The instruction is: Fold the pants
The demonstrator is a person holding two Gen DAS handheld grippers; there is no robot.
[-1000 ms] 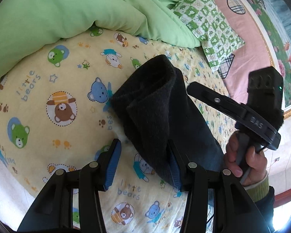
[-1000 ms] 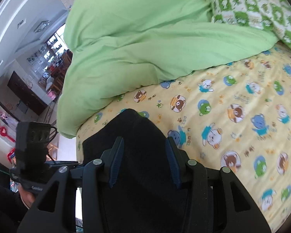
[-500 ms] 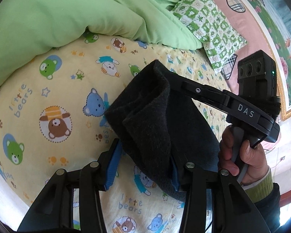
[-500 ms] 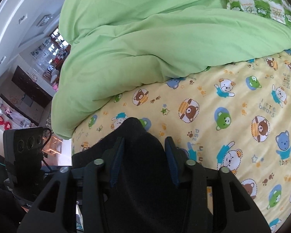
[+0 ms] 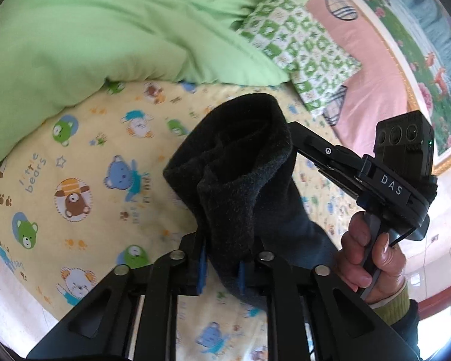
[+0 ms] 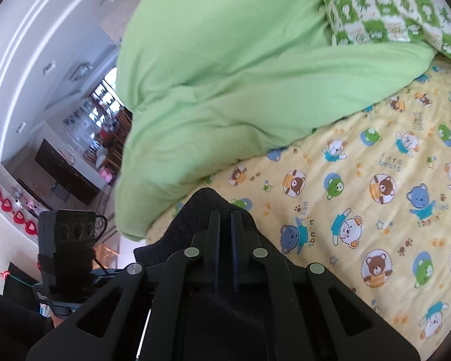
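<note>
Dark fleece pants (image 5: 243, 165) stand bunched up over the yellow bear-print sheet (image 5: 75, 186). My left gripper (image 5: 221, 267) is closing, its blue pads pressing a thick fold of the near end. My right gripper (image 5: 297, 134), held by a hand (image 5: 366, 249), reaches in from the right and meets the far top edge of the pants. In the right wrist view the right gripper (image 6: 224, 219) is closing, its fingers almost together on a ridge of the pants (image 6: 201, 204). The left gripper's camera block (image 6: 67, 234) shows at the lower left there.
A green duvet (image 5: 105, 45) is heaped along the back of the bed. A green checked pillow (image 5: 300, 48) leans on the pink headboard (image 5: 375, 90). The bed's left edge drops to a room with dark cabinets (image 6: 60, 174).
Both grippers have gone from standing open around the pants to pinched on the fabric. The right gripper came in to the bundle's top edge, and the pants have lifted a little.
</note>
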